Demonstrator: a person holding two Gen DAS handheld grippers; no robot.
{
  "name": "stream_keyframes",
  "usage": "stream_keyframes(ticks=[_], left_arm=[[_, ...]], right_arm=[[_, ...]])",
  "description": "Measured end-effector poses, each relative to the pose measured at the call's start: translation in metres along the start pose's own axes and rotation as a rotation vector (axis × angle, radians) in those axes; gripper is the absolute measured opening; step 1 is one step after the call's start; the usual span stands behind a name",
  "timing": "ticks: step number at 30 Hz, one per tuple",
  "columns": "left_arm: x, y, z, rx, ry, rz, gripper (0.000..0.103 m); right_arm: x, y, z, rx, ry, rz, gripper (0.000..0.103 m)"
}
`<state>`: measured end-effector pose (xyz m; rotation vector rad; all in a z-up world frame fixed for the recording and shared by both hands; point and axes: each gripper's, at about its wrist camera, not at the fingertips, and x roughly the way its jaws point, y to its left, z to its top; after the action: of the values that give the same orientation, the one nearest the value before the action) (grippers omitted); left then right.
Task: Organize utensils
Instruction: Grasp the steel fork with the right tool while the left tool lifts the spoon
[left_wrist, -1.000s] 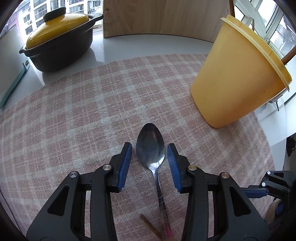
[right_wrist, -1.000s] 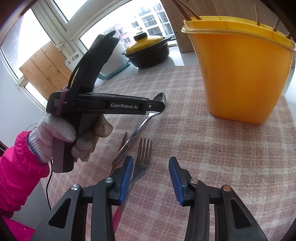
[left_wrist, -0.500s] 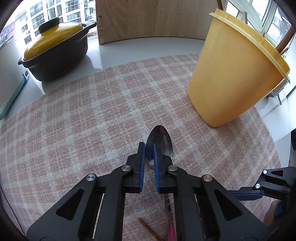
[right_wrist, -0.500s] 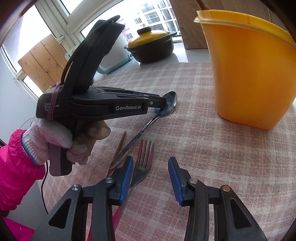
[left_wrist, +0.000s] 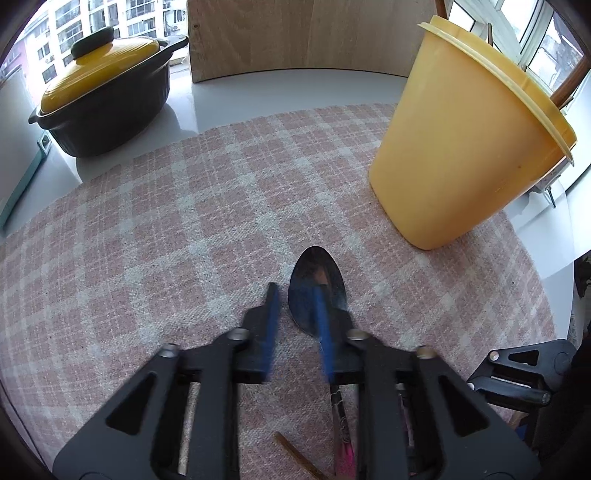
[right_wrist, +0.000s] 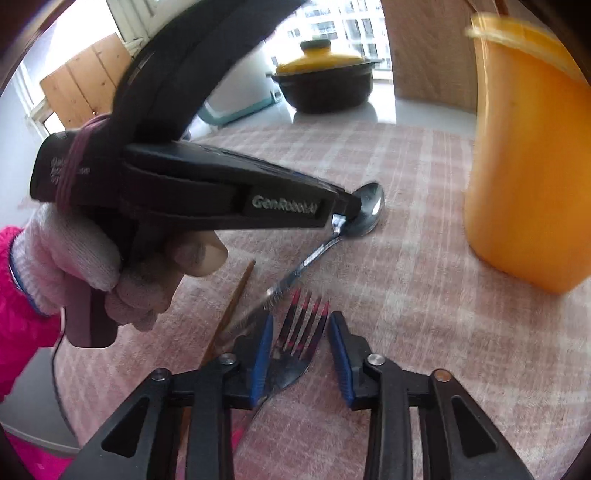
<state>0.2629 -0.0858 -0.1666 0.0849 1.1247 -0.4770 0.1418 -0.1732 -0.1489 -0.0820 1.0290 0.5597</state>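
A steel spoon (left_wrist: 317, 288) lies on the pink checked cloth (left_wrist: 166, 221), bowl pointing at the yellow utensil bucket (left_wrist: 461, 155). My left gripper (left_wrist: 297, 325) has its jaws a little apart; the right finger (left_wrist: 321, 325) lies over the spoon's bowl and the spoon is not between the pads. In the right wrist view the left gripper (right_wrist: 347, 214) touches the spoon (right_wrist: 365, 214) at its neck. My right gripper (right_wrist: 299, 354) is open, its jaws either side of a steel fork (right_wrist: 299, 332) with a pink handle.
A brown chopstick (right_wrist: 232, 306) lies left of the fork. A black pot with a yellow lid (left_wrist: 103, 96) stands far left on the white counter. A wooden board (left_wrist: 306, 37) leans at the back. The bucket (right_wrist: 524, 166) holds wooden sticks.
My left gripper closed near the spoon's neck, then opened partly and shifted left, so the spoon sits under its right finger. My right gripper moved forward over the fork.
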Motion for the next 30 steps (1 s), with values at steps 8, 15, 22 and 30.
stream_keyframes(ticks=[8, 15, 22, 30], left_arm=[[0.003, -0.009, 0.001, 0.027, -0.011, 0.010, 0.038], [0.005, -0.021, 0.000, 0.063, -0.042, 0.046, 0.014], [-0.006, -0.034, 0.000, 0.097, -0.062, 0.055, 0.001], [0.003, -0.047, 0.001, 0.130, -0.015, 0.076, 0.001]], right_arm=[[-0.012, -0.009, -0.009, 0.049, -0.008, 0.018, 0.009], [-0.025, -0.020, -0.019, 0.107, -0.017, 0.001, 0.005], [-0.036, -0.024, -0.021, 0.126, -0.030, -0.013, 0.002], [-0.041, -0.031, -0.027, 0.147, -0.019, -0.001, 0.003]])
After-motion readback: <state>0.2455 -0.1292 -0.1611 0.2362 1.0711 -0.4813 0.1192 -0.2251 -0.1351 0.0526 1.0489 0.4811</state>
